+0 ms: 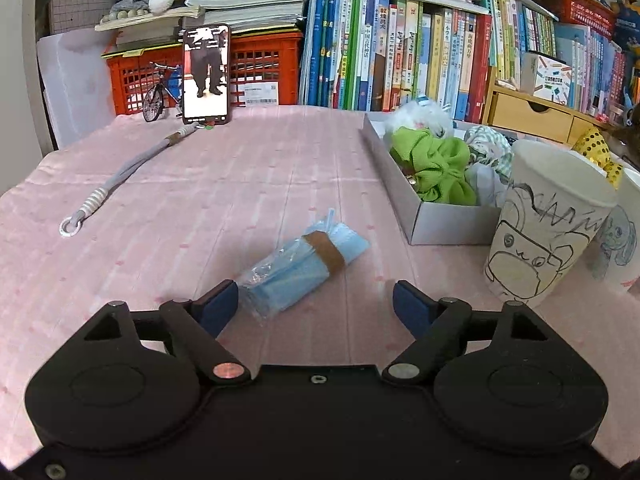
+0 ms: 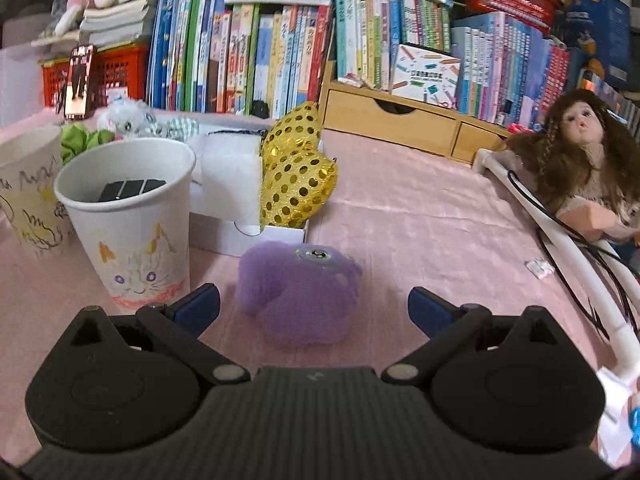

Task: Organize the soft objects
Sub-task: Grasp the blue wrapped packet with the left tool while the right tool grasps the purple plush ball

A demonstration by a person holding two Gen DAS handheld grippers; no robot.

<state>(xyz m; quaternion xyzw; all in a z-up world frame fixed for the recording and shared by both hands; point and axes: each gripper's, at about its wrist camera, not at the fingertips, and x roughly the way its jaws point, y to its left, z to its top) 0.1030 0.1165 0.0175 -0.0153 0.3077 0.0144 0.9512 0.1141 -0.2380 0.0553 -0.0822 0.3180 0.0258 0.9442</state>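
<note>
A light-blue cloth roll in clear wrap with a brown band lies on the pink tablecloth. My left gripper stands open just behind it, the left blue pad close to the roll's near end; contact there cannot be told. A fuzzy purple soft toy lies in the right wrist view between and just ahead of my right gripper, which is open, pads apart from it. A grey box holds a green cloth and a white plush. A gold sequin bow leans on a white box.
Two drawn-on paper cups stand between the grippers. A phone, a toy bicycle and a grey strap lie at the far left. A doll and white tube sit right. Bookshelves line the back.
</note>
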